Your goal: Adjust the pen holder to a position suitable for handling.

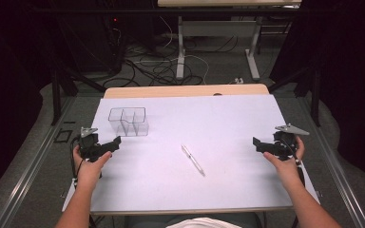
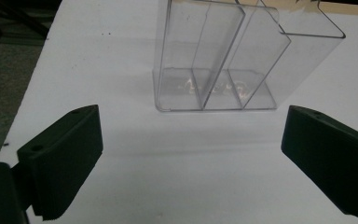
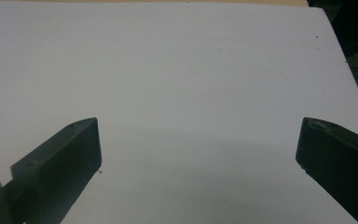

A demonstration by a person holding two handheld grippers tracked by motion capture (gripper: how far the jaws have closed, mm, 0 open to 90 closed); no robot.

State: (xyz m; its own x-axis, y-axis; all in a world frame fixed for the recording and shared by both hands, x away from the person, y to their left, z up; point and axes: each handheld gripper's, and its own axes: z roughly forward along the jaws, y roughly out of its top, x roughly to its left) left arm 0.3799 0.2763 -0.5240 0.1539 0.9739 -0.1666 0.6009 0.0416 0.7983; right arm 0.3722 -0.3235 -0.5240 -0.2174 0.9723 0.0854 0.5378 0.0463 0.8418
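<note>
Clear organiser, one pen, two hand-held grippers

Clear plastic makes up the one organiser (image 1: 129, 121), three compartments, standing on the white desk (image 1: 228, 123) just ahead of the left hand-held gripper (image 1: 116, 141), whose jaws gape wide around nothing. One pen (image 1: 193, 160) lies mid-desk, well apart from both. At the right edge, the right hand-held gripper (image 1: 256, 142) is spread wide too, holding nothing.

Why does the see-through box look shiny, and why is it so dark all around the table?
In the left gripper view, the clear plastic organizer catches light, so bright glints show on its floor and walls. In the high view, light falls on the white table while the room around stays dim, and the pen looks thin and soft. In the right gripper view, a grey shadow lies on the table near the jaws.
</note>
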